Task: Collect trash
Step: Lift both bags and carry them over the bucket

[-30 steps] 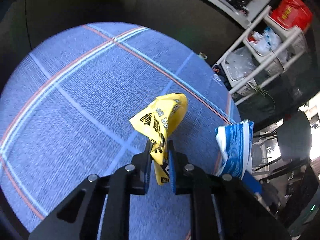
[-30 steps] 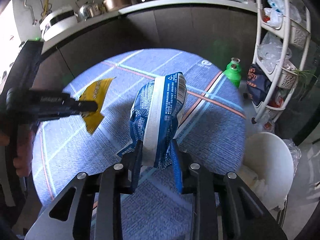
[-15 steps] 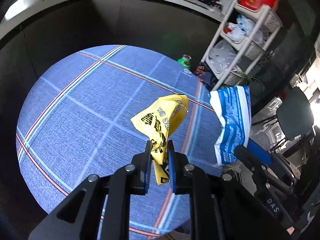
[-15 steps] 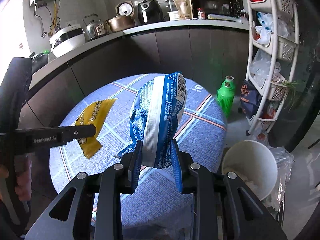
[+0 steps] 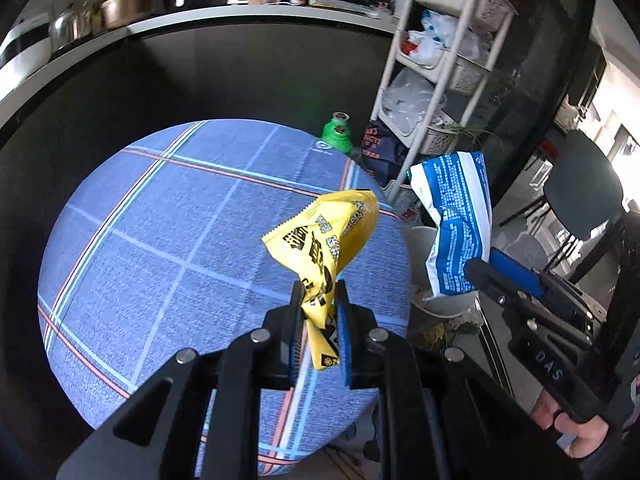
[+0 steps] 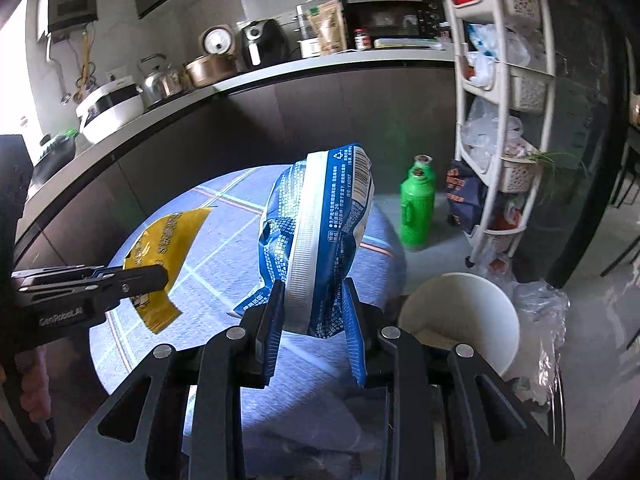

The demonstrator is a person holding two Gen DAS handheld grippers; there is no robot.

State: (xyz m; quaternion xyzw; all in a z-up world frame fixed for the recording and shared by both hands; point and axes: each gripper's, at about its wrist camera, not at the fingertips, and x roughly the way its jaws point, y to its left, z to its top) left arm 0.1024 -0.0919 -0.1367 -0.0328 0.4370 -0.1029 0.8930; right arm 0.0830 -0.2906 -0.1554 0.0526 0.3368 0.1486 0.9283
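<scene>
My left gripper [image 5: 318, 294] is shut on a crumpled yellow snack wrapper [image 5: 326, 236] and holds it above the right edge of the round table [image 5: 160, 240]. My right gripper [image 6: 312, 296] is shut on a blue and white snack bag [image 6: 316, 232], held in the air above the table's right side. The blue bag also shows in the left wrist view [image 5: 456, 220], above a white bin [image 5: 424, 240]. The yellow wrapper [image 6: 164, 240] and the left gripper [image 6: 160, 274] show at the left of the right wrist view. The white bin [image 6: 460, 316] stands on the floor right of the table.
A blue plaid cloth covers the table [image 6: 208, 280]. A green bottle [image 6: 418, 208] stands on the floor beyond it. A white shelf rack [image 6: 504, 120] with bags stands at the right. A dark counter [image 6: 240, 128] with kitchen appliances curves behind. A dark chair [image 5: 580, 192] is far right.
Both grippers have lifted their wrappers higher and moved right, away from the table's middle toward the white bin. Both stay shut on their wrappers.
</scene>
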